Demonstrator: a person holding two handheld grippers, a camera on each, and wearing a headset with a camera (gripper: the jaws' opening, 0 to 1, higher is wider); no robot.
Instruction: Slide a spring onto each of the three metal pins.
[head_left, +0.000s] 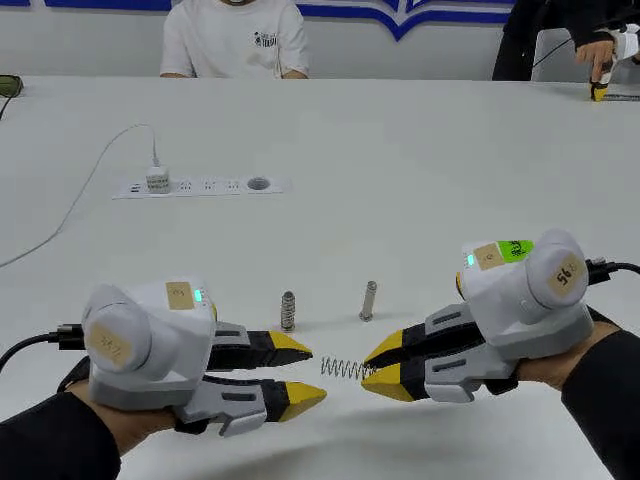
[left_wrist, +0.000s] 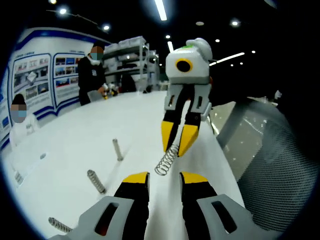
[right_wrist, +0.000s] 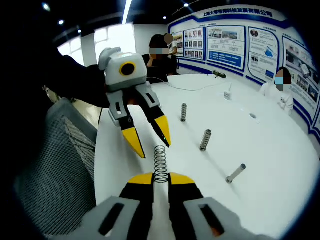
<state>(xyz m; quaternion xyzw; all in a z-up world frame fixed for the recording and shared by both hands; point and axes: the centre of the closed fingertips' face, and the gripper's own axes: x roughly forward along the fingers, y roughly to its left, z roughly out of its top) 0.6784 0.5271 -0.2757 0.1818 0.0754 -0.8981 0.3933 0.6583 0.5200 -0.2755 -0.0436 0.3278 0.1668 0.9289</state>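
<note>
**Third spring presented for fitting.** The spring (head_left: 346, 368) is pinched by one end between the nearly closed jaws of the right gripper (head_left: 368, 374). It is held roughly level on the near side of the bare pin (head_left: 368, 300), with its free end directed at the left gripper (head_left: 316, 372). The left gripper's jaws are spread with nothing between them, and are placed near and to the left of the bare pin.

The bare pin is seen upright on the table (head_left: 400, 160). A loaded pin (head_left: 288, 311) stands just left of it, and a second loaded pin (right_wrist: 183, 112) is shown farther out along the same line in the right gripper view. Two of the three pins are therefore judged done.

**Hazards.** Because the spring is gripped at one end only, it may be bent or flicked out of the pinch if it is pressed off-axis against the pin top. The bare pin appears to be free-standing, so it may be tipped by such a push or by a jaw brought too close.
</note>
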